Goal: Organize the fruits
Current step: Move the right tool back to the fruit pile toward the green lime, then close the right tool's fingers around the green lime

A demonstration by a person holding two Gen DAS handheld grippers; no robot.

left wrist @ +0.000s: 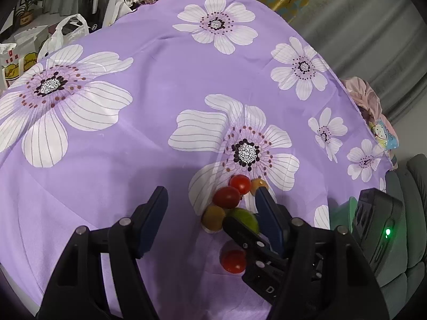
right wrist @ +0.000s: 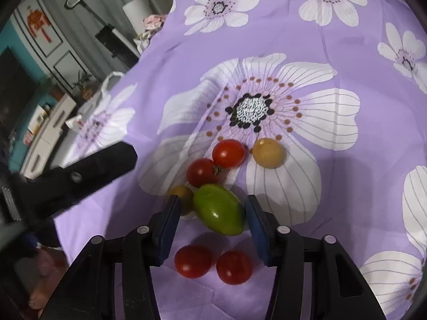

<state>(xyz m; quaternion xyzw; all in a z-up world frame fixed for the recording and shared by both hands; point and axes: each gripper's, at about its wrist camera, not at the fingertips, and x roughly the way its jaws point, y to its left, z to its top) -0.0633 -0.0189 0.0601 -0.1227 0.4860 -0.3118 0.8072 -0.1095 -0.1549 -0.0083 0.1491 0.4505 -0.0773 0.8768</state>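
A cluster of small tomatoes lies on the purple flowered cloth [right wrist: 347,61]. In the right wrist view a green tomato [right wrist: 219,209] sits between the fingers of my right gripper [right wrist: 210,208], which is open around it; I cannot tell if the pads touch it. Two red tomatoes [right wrist: 228,153] [right wrist: 202,172], a yellow one [right wrist: 268,152] and an olive one [right wrist: 182,196] lie beyond; two red ones [right wrist: 193,261] [right wrist: 234,267] lie under the gripper. My left gripper [left wrist: 210,197] is open and empty, just left of the cluster [left wrist: 226,196].
The left gripper's finger [right wrist: 88,170] shows at the left of the right wrist view. The right gripper's body [left wrist: 256,240] crosses the left wrist view. Plastic bags [left wrist: 66,30] and boxes stand beyond the table's far left edge. A grey sofa [left wrist: 411,213] is at the right.
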